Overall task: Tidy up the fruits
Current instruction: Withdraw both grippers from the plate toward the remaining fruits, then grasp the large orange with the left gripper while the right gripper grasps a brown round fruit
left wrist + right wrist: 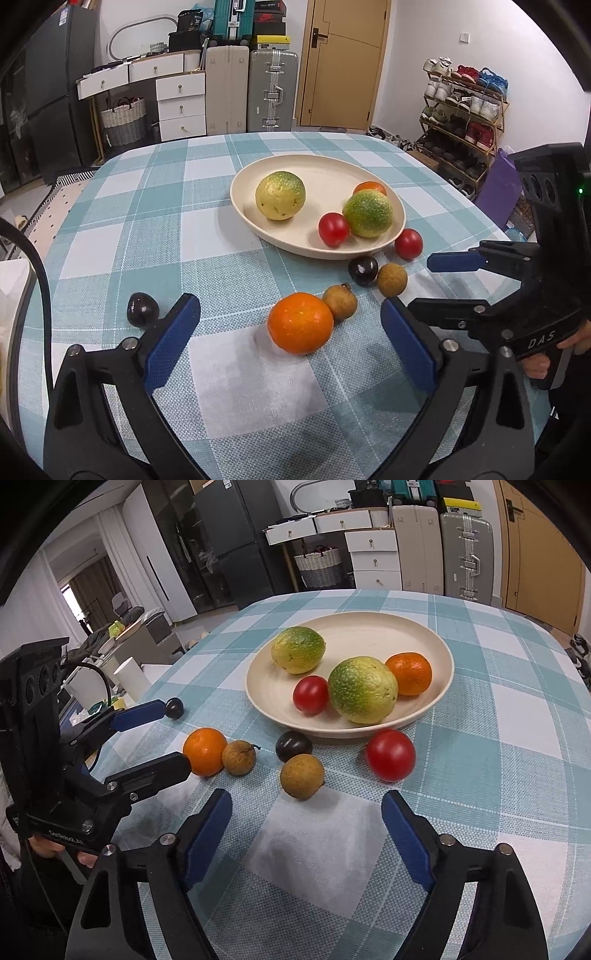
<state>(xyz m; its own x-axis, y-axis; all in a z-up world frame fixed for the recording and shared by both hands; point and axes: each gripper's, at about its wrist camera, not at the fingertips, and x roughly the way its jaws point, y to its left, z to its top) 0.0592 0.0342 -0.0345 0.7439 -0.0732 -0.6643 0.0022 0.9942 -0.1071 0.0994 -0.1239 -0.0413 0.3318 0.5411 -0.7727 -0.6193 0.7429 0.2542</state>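
Fruit lies loose before us: a dark plum [143,309] at nine o'clock, then the orange [300,322] between our left gripper [291,343] and its spread, empty jaws, with a brown longan [340,302] touching it. At two o'clock our right gripper [306,834] gapes empty before another longan [302,776]. The plate [258,221] at twelve holds four fruits.

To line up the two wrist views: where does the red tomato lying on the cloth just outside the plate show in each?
Left wrist: red tomato right of centre, just off the plate's near-right rim.
Right wrist: the same tomato right of centre, below the plate's front edge.
Shared landmark: the plate.
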